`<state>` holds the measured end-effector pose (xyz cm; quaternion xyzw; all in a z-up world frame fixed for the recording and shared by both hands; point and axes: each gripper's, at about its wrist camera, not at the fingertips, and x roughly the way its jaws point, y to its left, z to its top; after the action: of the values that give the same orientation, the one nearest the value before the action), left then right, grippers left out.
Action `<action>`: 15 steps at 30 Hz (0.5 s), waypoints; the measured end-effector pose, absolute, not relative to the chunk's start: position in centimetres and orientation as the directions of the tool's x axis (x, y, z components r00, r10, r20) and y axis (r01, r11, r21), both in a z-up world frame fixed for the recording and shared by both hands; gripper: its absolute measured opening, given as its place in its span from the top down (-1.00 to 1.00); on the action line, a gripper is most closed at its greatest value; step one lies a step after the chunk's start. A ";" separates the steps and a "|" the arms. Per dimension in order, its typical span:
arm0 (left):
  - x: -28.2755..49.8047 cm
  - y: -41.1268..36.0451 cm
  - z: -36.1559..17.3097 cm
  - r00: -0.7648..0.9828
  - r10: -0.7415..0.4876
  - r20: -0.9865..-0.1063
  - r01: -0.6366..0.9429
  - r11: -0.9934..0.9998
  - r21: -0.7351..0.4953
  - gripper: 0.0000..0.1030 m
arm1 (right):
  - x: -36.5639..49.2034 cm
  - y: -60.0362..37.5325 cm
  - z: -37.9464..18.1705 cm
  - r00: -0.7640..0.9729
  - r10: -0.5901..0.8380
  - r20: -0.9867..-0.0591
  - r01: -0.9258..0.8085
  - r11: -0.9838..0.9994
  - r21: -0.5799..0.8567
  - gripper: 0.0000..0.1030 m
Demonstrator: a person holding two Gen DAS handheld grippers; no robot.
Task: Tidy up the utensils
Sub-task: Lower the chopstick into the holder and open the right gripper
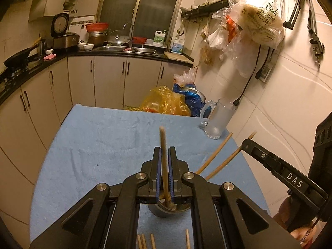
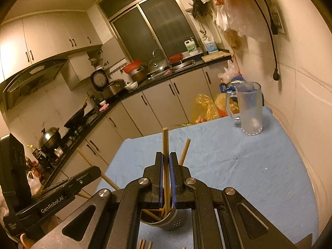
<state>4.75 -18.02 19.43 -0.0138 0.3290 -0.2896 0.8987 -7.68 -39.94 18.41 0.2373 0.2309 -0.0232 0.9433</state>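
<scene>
Left wrist view: the left gripper [image 1: 165, 155] is clamped on a wooden chopstick [image 1: 164, 157], long axis near upright, lower end inside the metal holder [image 1: 166, 209] directly beneath; right wrist view: the right gripper [image 2: 166, 161] likewise clamps a chopstick [image 2: 165, 143] upright over the same holder; both hands equally near.

A metal holder [image 2: 166, 221], round with a perforated wall, stands upright on the blue-covered table [image 2: 238, 166]. Several wooden chopsticks [image 2: 158, 212] stand in it, leaning apart. One chopstick [image 1: 164, 161] is upright with its lower end inside the holder; two more [image 1: 217, 155] slant out to the right. Four loose chopsticks [image 1: 152, 241] lie flat on the table, just in front of the holder.
</scene>
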 end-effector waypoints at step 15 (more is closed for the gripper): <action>0.7 -16.2 22.1 0.648 -0.554 -0.523 0.534 0.820 -0.207 0.89 | -12.1 -40.8 19.7 0.913 0.077 -0.401 0.138 0.866 0.481 0.85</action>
<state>0.74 -16.17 22.08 -0.0172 0.2936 -0.2997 0.9075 -12.12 -40.82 19.68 0.2584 0.2081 -0.0159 0.9432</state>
